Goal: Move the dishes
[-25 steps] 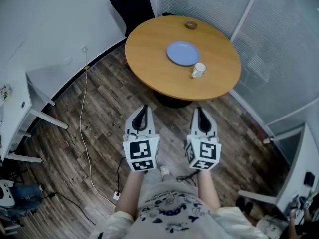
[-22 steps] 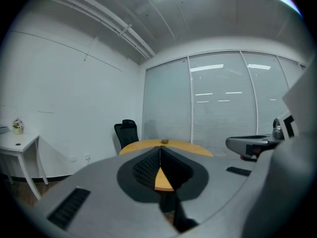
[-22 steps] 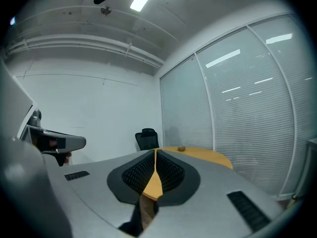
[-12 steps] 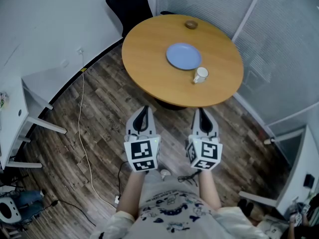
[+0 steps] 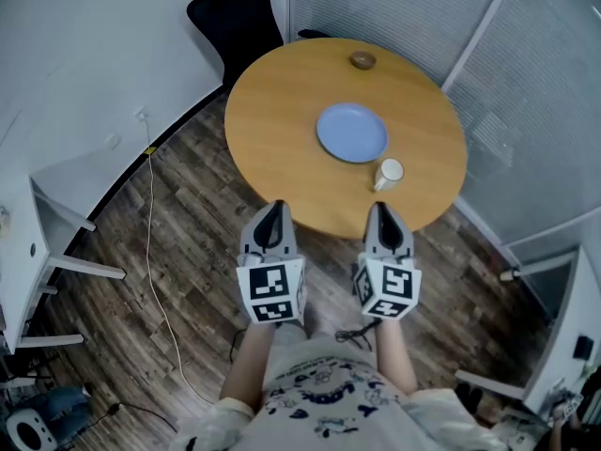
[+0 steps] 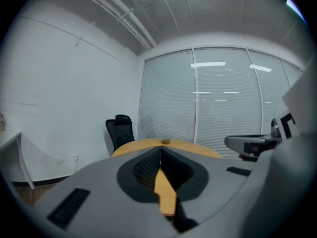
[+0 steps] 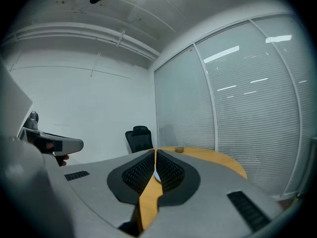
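Grey jaws on the left gripper [image 5: 274, 210] and right gripper [image 5: 379, 212] are pressed together, each empty, tips by the near edge of one round wooden table [image 5: 272, 130]. The table carries one blue plate [image 5: 352, 132], one white mug [image 5: 388, 173] just beside it, and one small brown object [image 5: 362, 60] at the far edge. One black chair [image 5: 235, 17] stands beyond.

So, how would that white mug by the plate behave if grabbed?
The white mug looks rigid and glazed: probably slick between jaws, and breakable. Small, with a handle on one side, it likely turns or tips if pushed.
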A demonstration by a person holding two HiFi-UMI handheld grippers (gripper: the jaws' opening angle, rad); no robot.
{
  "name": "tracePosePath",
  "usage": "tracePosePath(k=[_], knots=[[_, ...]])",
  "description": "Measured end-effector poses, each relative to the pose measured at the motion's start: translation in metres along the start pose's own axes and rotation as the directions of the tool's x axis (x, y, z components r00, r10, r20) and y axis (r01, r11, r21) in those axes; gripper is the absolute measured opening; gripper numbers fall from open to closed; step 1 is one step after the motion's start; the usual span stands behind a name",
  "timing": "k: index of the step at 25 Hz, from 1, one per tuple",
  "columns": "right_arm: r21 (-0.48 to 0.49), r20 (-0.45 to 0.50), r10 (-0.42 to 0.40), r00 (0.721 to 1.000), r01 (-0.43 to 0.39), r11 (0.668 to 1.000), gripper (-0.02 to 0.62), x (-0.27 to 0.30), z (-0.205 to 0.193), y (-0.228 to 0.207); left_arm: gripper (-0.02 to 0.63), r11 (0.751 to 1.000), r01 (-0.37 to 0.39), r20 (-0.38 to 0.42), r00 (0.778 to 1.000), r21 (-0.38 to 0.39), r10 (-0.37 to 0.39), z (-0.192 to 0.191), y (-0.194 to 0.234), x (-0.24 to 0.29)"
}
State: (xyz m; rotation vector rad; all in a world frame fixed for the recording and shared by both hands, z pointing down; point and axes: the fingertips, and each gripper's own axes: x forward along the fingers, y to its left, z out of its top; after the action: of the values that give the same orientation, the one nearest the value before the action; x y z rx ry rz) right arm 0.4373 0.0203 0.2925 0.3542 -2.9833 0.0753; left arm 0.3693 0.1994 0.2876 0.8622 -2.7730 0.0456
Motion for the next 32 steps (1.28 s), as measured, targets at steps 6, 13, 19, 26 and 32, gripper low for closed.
tracePosePath(k=[6,13,19,26,32], knots=[[-0.006,0.002,-0.021,1.000,0.021,1.000,0.013,0.051,0.010,0.001,0.005,0.998,0.057,-0.005,0.998,-0.006,-0.057,0.012,0.015,0.054],[-0.002,-0.034,-0.059,0.998,0.059,0.998,0.014,0.085,0.003,-0.003,0.005,0.997,0.081,-0.058,0.995,-0.015,-0.082,0.005,0.023,0.098],[-0.001,-0.071,-0.063,0.995,0.063,0.998,0.013,0.112,-0.006,-0.015,0.005,0.995,0.089,-0.109,0.990,-0.048,-0.094,-0.009,0.021,0.132],[0.007,-0.106,-0.041,0.994,0.042,0.999,0.013,0.162,-0.018,-0.029,0.005,0.993,0.068,-0.182,0.980,-0.094,-0.085,-0.027,0.022,0.180],[0.012,-0.143,-0.004,0.990,0.006,1.000,0.014,0.212,-0.026,-0.043,0.005,0.988,0.053,-0.233,0.969,-0.143,-0.086,-0.036,0.016,0.234]])
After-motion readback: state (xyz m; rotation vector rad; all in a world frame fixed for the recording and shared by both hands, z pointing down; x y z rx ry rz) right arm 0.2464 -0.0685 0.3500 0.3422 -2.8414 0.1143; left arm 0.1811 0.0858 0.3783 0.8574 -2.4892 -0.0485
